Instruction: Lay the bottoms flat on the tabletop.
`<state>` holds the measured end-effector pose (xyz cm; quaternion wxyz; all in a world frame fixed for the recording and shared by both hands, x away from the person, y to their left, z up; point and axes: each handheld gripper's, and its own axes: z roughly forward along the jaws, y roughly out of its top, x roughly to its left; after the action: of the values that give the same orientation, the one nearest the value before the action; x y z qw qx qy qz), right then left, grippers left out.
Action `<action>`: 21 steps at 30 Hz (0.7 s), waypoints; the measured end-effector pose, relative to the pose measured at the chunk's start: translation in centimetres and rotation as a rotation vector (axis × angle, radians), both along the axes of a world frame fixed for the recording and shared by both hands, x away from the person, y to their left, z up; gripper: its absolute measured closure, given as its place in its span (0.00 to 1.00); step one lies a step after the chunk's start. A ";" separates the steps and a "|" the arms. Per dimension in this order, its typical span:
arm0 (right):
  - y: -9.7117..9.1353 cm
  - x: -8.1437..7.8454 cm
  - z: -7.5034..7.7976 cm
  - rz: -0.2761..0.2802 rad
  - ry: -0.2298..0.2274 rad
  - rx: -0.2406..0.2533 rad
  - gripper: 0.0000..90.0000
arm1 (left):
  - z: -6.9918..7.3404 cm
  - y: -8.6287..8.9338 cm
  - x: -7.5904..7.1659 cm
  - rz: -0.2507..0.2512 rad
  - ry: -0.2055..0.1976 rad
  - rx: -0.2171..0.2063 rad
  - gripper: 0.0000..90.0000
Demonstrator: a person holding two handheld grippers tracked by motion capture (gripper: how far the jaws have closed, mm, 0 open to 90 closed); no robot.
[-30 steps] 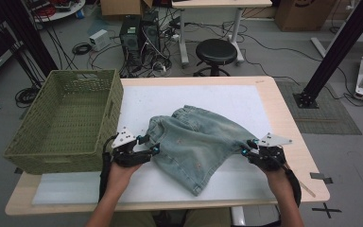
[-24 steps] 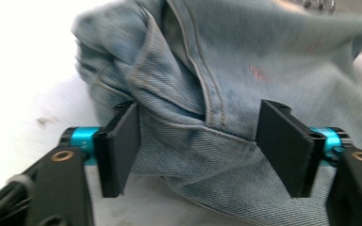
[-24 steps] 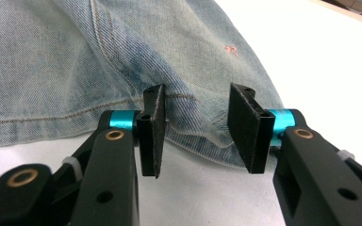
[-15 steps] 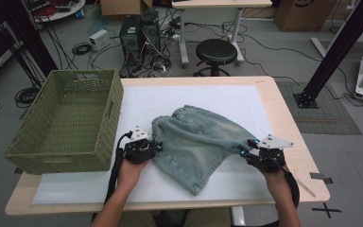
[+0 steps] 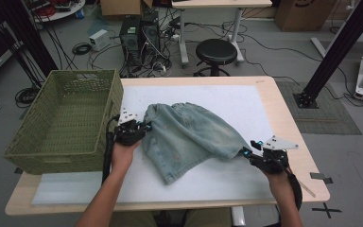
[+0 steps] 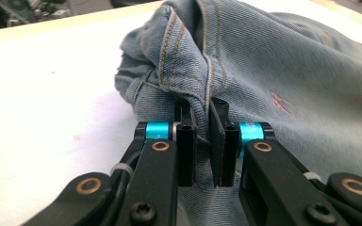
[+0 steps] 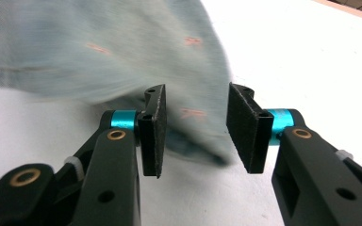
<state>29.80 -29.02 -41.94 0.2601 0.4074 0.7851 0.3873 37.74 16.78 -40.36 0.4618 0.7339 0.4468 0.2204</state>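
A pair of light blue denim shorts (image 5: 189, 132) lies crumpled on the white mat (image 5: 227, 99). My left gripper (image 5: 144, 126) is at the shorts' left edge. In the left gripper view its jaws have just been closing, and the left gripper (image 6: 202, 136) is shut on a stitched seam fold of the denim (image 6: 264, 61). My right gripper (image 5: 246, 152) sits at the garment's right tip. In the right gripper view the right gripper (image 7: 195, 127) stands open, with the blurred denim corner (image 7: 122, 47) between the pads and not pressed.
A green woven basket (image 5: 52, 156) stands at the table's left, close beside my left hand. The wooden table edge (image 5: 293, 123) runs just right of the mat. A stool (image 5: 216, 49), computers and cables stand on the floor beyond the table.
My left gripper has moved away from the person along the shorts' left edge and shut on the denim. The right gripper has stayed in place.
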 end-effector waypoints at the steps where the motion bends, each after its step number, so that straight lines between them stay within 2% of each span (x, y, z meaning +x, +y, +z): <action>1: -0.1 0.0 0.0 0.000 -0.001 0.002 0.66 | 0.0 0.2 0.4 0.017 0.005 -0.002 0.92; 4: -0.2 -0.1 0.0 -0.008 -0.001 0.010 0.66 | -0.4 0.8 1.4 0.056 0.029 -0.004 0.92; 6: -0.2 -0.1 0.1 -0.005 -0.006 0.010 0.66 | -0.7 0.8 1.4 0.052 0.030 -0.020 0.91; 8: -0.2 -0.2 0.1 -0.004 -0.007 0.011 0.66 | -1.0 0.9 1.1 0.029 0.010 -0.041 0.89; 9: -0.2 -0.1 0.1 -0.003 -0.010 0.013 0.66 | -1.2 0.9 1.0 0.026 0.006 -0.051 0.84; 12: -0.1 -0.1 0.1 -0.001 -0.007 0.017 0.66 | -1.5 1.2 0.7 0.014 0.012 -0.102 0.60; 15: 0.3 -0.1 0.1 0.003 -0.004 0.015 0.65 | -1.7 1.2 0.1 -0.014 0.011 -0.108 0.46; 18: 0.6 0.1 0.3 0.006 -0.011 0.024 0.62 | -1.5 1.1 -0.6 -0.035 0.004 -0.116 0.38; 21: 0.6 0.5 0.7 0.003 -0.018 0.056 0.60 | -1.0 1.5 -1.4 -0.038 -0.022 -0.136 0.37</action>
<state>30.34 -28.40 -41.20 0.2550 0.4097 0.7723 0.4131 36.31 18.26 -41.41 0.5196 0.7066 0.4416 0.1890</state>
